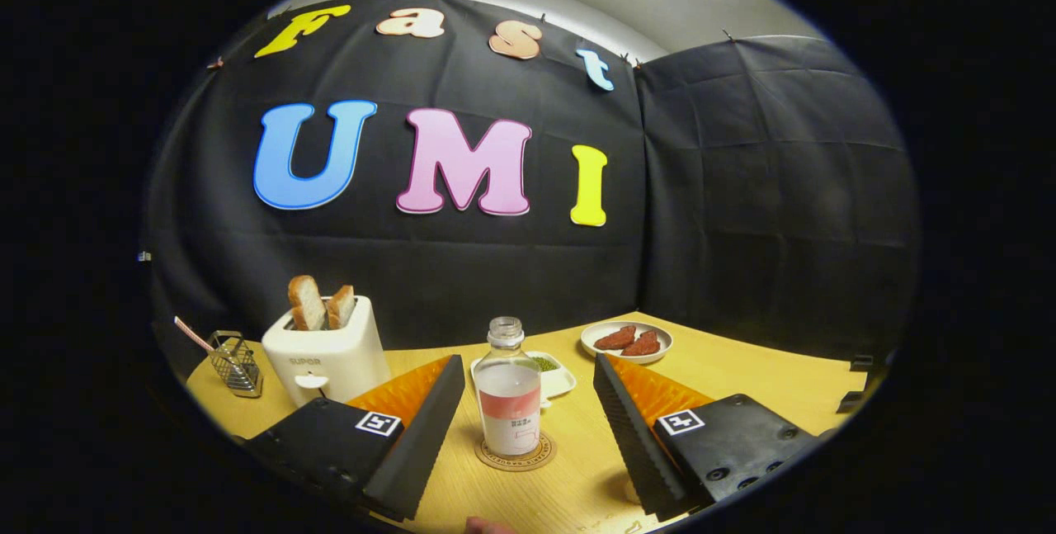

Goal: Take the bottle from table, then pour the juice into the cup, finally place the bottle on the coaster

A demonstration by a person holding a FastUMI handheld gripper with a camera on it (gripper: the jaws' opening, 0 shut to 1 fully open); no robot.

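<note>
Tabletop: bottle (509, 389) upright on coaster (516, 452), possibly untouched, gripper (525, 375) open.

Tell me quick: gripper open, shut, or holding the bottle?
Gripper: open, holding nothing; the bottle stands on the coaster between the spread fingers, apart from both.

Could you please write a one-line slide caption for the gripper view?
Open gripper flanks a bottle standing on its coaster, toaster beyond.
</note>
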